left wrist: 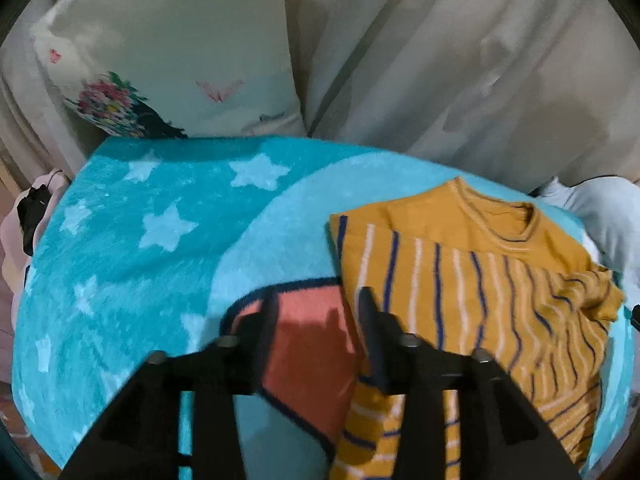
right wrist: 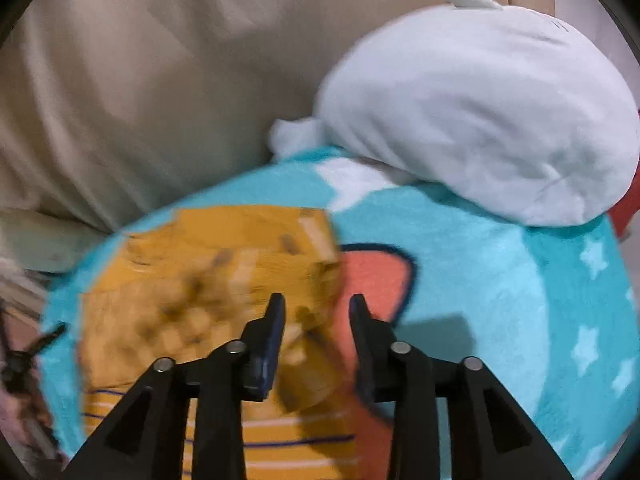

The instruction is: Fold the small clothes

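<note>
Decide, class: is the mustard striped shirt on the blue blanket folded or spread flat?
Partly folded: the shirt has a striped layer doubled over below its collar, bunched at one edge.

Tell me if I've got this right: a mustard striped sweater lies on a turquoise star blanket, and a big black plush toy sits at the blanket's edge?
Not quite: the plush toy is white, not black, as the right wrist view shows. The rest holds: the mustard striped sweater lies on the turquoise star blanket.

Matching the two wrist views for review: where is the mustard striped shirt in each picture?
Left wrist: mustard striped shirt fills the lower right, collar uppermost.
Right wrist: it lies lower left, blurred.
Shared landmark: the orange patch on the turquoise star blanket.
</note>
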